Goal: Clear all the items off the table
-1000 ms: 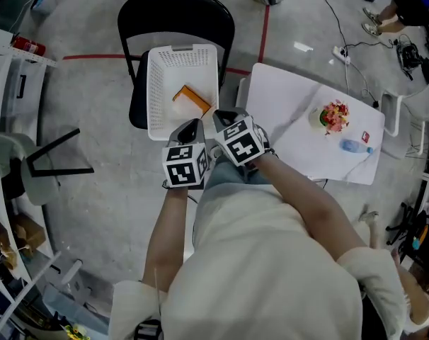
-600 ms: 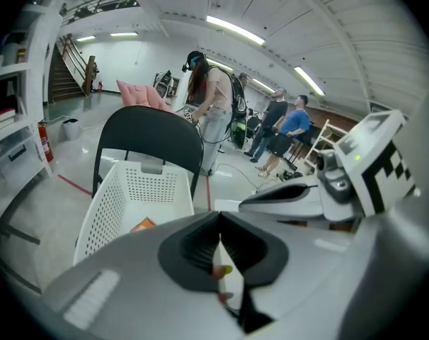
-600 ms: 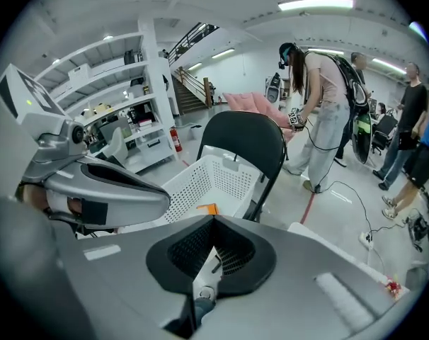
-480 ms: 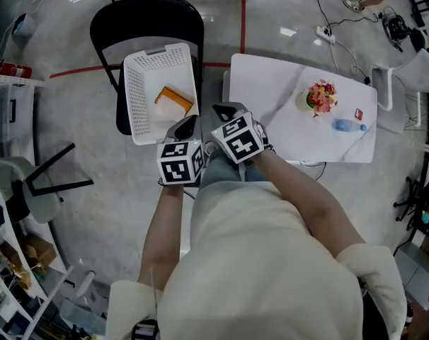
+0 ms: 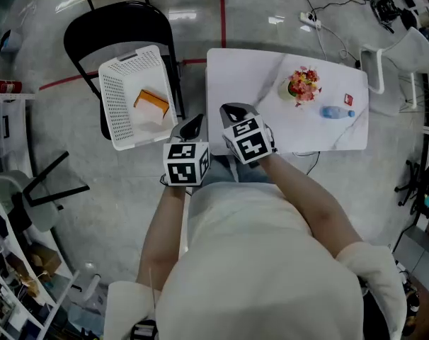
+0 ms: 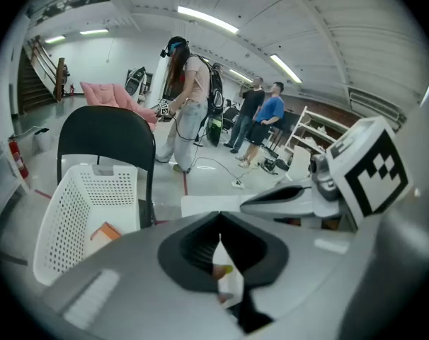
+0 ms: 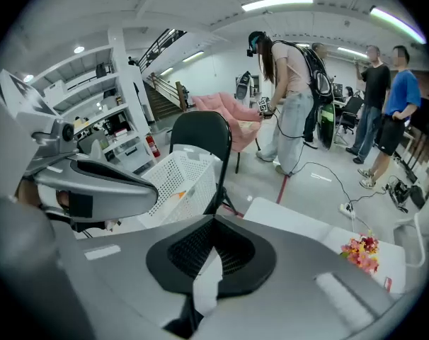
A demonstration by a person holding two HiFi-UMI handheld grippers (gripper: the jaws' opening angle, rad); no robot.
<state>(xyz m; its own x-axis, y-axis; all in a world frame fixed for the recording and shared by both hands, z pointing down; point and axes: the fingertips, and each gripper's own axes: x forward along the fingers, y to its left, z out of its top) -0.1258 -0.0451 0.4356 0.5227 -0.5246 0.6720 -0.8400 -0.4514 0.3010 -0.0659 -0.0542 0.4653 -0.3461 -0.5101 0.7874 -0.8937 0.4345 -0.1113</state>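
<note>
The basket (image 5: 112, 108) at ten o'clock holds an orange box (image 5: 151, 103); left claw (image 5: 195, 123) and right claw (image 5: 235, 110) are closed, empty.

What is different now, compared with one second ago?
The left tongs and right tongs swung from the basket toward the table; the right now hangs above its near side. Nothing taken or released. Both stay shut and empty; flowers and bottle remain there.

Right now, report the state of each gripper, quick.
Left gripper: closed, holding nothing.
Right gripper: closed, holding nothing.
</note>
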